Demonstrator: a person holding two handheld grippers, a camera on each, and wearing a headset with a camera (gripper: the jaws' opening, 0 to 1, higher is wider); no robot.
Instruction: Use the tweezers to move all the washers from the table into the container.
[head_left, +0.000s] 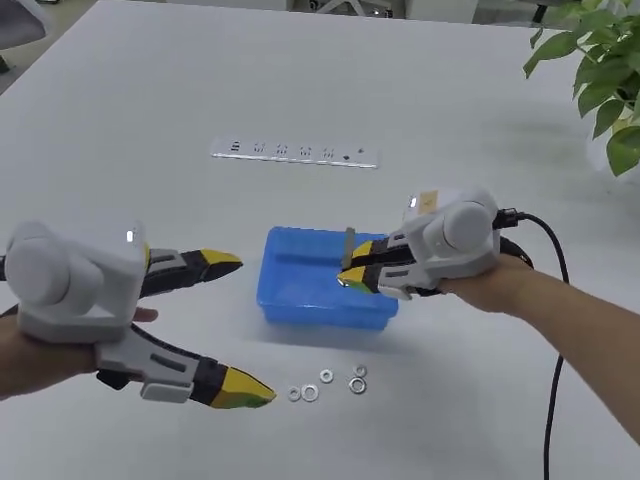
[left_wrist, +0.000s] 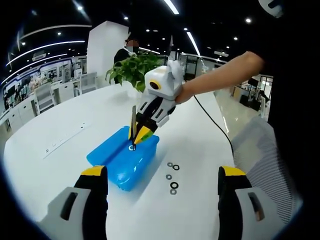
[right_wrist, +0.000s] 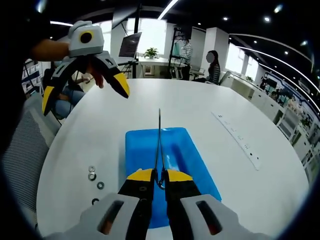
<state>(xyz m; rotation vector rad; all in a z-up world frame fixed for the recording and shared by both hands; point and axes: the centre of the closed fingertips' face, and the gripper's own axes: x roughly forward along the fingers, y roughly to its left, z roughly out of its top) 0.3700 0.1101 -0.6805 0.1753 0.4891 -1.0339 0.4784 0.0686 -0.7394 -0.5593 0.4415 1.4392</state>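
Left gripper (head_left: 256, 330) spread wide, 5 washers (head_left: 327, 376) just beside it, right gripper (head_left: 347, 274) clamping tweezers (head_left: 349, 245) over container (head_left: 300, 302).

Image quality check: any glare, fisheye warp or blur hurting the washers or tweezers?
Head view: soft even light, faint shadow under the container, washers small but crisp. Left gripper view: fisheye curves the table edge; ceiling lights flare. Right gripper view: windows blown out, tweezers thin yet sharp.
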